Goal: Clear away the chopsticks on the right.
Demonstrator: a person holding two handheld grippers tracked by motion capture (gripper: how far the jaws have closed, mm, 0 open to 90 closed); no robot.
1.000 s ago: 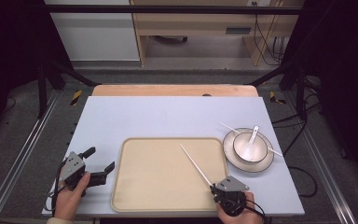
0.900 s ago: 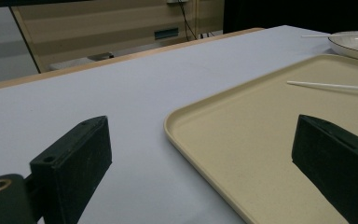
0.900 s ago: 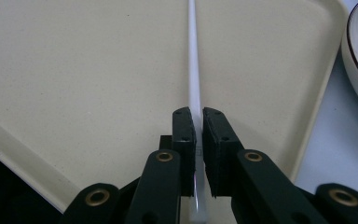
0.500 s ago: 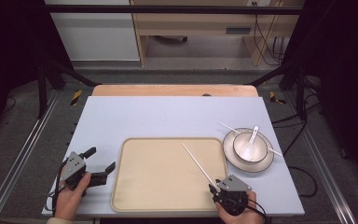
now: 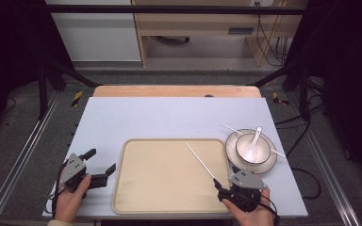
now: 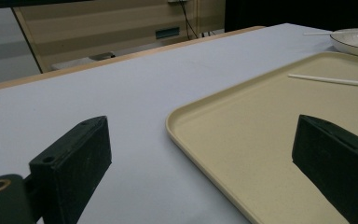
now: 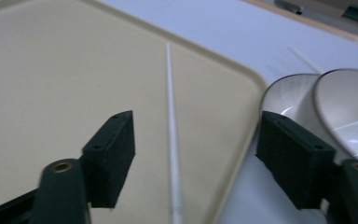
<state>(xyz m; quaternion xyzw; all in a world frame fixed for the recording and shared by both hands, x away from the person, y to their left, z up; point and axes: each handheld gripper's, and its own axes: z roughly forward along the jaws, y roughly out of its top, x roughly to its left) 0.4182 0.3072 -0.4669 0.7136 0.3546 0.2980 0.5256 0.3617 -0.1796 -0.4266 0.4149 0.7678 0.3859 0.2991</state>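
Desk [image 5: 169, 117]: flat rectangular top, pale lavender-grey matt surface, with a strip of light wood along the far edge

Tray [image 5: 169, 197]: cream-coloured, rectangular with rounded corners and a low raised rim, smooth matt finish; sits at the near middle of the desk

Chopstick [image 5: 200, 162]: white, thin, straight rod. Lies flat on the right part of the tray, long axis diagonal, its far end pointing up-left toward the tray's middle and its near end at the tray's near right edge, just in front of the right tongs [image 5: 222, 192]. In the right gripper view the chopstick [image 7: 172, 140] runs straight away between the two black pads, touching neither

Right tongs: two black block-shaped pads, jaws just opened and now standing wide; nothing gripped; held low at the near right corner of the tray

Left tongs [image 5: 101, 165]: black pads set wide apart, holding nothing; held over the desk just left of the tray, well apart from the chopstick. In the left gripper view the tray rim [image 6: 186, 140] passes between the pads

Plate [image 5: 268, 165]: round, white, glossy with a dark rim line; right of the tray, carrying a white bowl [image 5: 253, 149] with a white spoon [image 5: 255, 136] resting in it. A second white chopstick [image 5: 231, 128] lies across the plate behind the bowl
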